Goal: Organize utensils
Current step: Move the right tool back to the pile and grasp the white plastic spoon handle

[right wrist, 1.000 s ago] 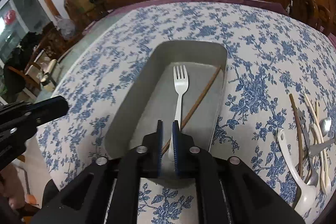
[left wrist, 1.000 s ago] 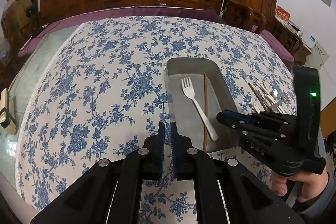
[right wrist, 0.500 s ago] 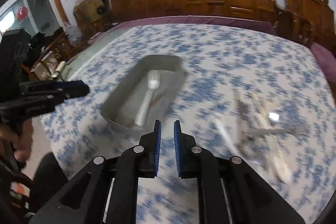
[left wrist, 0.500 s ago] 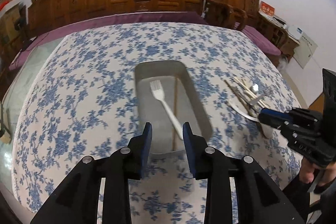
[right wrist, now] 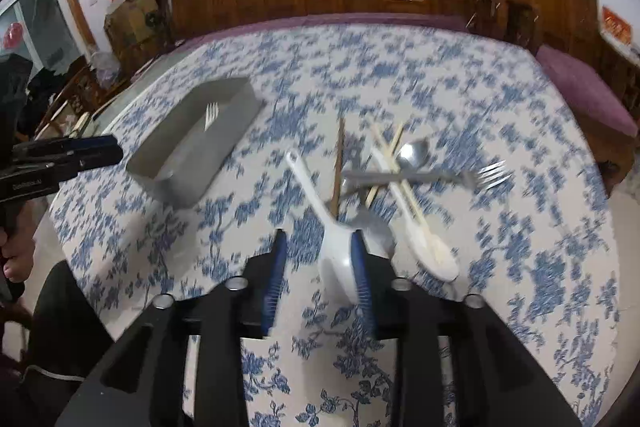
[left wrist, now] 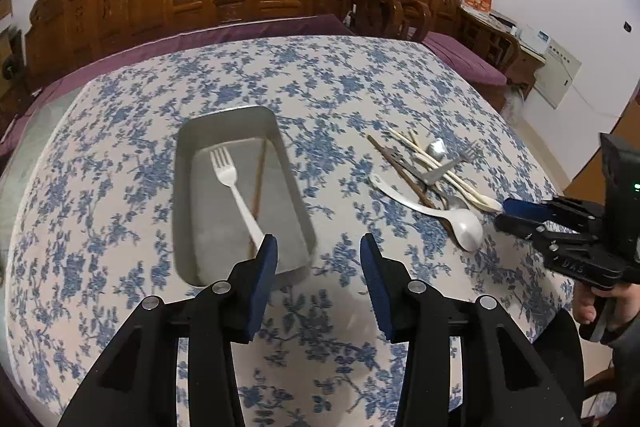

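A grey metal tray (left wrist: 298,211) sits on the blue-flowered surface (left wrist: 120,187), holding a white plastic fork (left wrist: 236,187) and one brown chopstick (left wrist: 259,179). To its right lies a tangled pile of utensils (left wrist: 428,175): pale chopsticks, steel fork, white ladle-shaped spoons; the right wrist view blurs them. The left gripper (left wrist: 318,257) and right gripper (right wrist: 318,259) have just been opening; both jaws stand spread, pinching nothing, the right over a white spoon (right wrist: 336,255).

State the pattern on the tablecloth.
Blue flowers on white tablecloth, clearest in the left wrist view.
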### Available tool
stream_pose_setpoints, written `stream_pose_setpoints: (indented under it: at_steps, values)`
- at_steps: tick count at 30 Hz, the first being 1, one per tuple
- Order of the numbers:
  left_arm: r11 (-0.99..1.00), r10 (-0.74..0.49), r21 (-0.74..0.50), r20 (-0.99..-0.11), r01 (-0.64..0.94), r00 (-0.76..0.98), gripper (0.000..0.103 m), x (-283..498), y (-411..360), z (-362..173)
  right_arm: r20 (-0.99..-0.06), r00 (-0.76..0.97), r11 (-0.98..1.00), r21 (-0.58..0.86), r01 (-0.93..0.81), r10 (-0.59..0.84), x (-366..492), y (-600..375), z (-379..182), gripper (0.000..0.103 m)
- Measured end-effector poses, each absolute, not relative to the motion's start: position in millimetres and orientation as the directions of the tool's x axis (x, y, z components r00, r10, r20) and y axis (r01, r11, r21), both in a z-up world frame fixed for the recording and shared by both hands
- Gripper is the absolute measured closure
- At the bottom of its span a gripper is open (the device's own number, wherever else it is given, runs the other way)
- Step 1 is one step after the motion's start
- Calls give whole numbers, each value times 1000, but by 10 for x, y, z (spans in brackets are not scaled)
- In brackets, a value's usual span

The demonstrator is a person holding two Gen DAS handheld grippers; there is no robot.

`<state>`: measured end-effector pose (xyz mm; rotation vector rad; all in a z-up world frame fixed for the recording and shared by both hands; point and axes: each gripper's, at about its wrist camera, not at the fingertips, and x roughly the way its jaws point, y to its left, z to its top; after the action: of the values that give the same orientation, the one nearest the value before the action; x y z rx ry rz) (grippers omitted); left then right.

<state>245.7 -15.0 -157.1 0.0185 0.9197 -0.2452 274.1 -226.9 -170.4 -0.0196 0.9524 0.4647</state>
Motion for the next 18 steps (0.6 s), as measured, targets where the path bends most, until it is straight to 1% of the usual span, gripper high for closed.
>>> stream_pose_setpoints:
  at_steps: [12, 18]
  values:
    - [962, -231, -102, -796, 252, 559, 62, 2368, -404, -1685, -855, 406, 882, 118, -456, 324, 3096, -1976, -1958, 66]
    - [958, -238, -99, -802, 270, 548, 62, 2327, -502, -1721, -907, 345, 871, 47, -490, 243, 3302, -1728, -2147, 66]
